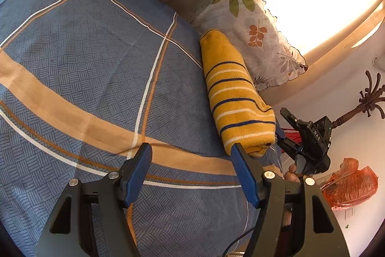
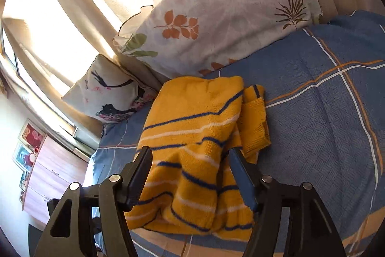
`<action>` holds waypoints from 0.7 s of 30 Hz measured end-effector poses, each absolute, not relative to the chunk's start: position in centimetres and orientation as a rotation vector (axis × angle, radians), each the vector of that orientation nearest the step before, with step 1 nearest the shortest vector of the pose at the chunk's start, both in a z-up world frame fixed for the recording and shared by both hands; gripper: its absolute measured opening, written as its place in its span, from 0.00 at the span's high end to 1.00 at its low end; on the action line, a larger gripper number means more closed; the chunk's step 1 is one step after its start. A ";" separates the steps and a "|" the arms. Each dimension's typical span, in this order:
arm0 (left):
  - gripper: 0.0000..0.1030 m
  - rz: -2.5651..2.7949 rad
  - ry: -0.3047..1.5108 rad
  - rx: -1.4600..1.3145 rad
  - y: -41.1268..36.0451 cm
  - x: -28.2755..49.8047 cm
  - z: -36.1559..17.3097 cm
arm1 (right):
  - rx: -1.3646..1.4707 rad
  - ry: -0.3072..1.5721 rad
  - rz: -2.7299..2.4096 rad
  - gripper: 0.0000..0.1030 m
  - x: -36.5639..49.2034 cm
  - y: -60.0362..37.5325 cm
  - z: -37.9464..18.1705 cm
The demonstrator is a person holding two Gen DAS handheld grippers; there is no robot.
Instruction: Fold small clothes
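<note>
One yellow striped sweater (image 2: 192,155) lies folded on the blue checked bedspread (image 2: 324,124), just beside two pillows: a leaf-print pillow (image 2: 216,16) and a figure-print pillow (image 2: 108,93). Two grippers are out. The left gripper (image 1: 190,153) hovers spread wide beside the sweater; the right gripper (image 2: 190,155) hangs over it, equally wide.

Sunlit curtain (image 2: 72,4) (glaring), wooden dresser (image 2: 55,175).

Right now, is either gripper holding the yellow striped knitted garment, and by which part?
Nothing is held. The left gripper is open beside the yellow striped knitted garment, and the right gripper is open above its folded body on the blue checked bedspread.
</note>
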State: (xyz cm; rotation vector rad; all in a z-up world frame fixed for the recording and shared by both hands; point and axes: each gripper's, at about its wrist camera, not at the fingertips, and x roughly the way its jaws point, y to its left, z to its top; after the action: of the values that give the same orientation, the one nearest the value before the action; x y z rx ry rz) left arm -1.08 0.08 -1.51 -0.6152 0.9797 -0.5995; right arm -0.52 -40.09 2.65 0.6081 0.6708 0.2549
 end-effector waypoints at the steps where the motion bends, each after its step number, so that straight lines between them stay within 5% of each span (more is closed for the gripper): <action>1: 0.35 -0.603 0.982 -0.614 -0.1 -1.1 -1.5 | 0.582 0.683 0.260 0.31 -0.9 -39.4 2.3; 4: 0.35 -0.614 0.990 -0.600 -0.6 -1.3 -1.3 | 0.508 0.748 0.262 0.35 -0.6 -37.0 0.6; 5: 0.35 -0.618 0.992 -0.593 -0.7 -1.4 -1.2 | 0.480 0.777 0.269 0.45 -0.3 -36.4 0.0; 6: 0.35 -0.620 0.992 -0.584 -0.8 -1.5 -1.0 | 0.446 0.808 0.278 0.74 -0.1 -35.9 -0.3; 7: 0.35 -0.621 0.989 -0.575 -0.8 -1.6 -0.7 | 0.423 0.829 0.289 0.88 -0.1 -35.8 -0.3; 13: 0.33 -0.619 0.959 -0.521 -1.5 -1.2 0.7 | 0.218 0.792 0.145 0.89 -2.5 -37.5 3.1; 17: 0.33 -0.628 0.981 -0.492 -3.3 -0.5 0.8 | 0.061 0.932 0.074 0.85 -2.5 -36.5 0.2; 21: 0.33 -0.652 0.983 -0.436 -4.8 -0.3 1.2 | 0.010 0.892 0.003 0.56 -4.2 -37.2 1.4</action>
State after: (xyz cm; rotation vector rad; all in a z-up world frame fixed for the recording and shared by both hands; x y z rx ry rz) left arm -0.33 -4.85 1.21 -0.4359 0.9827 -0.6517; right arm -4.16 -37.21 1.44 0.0104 0.8923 0.0026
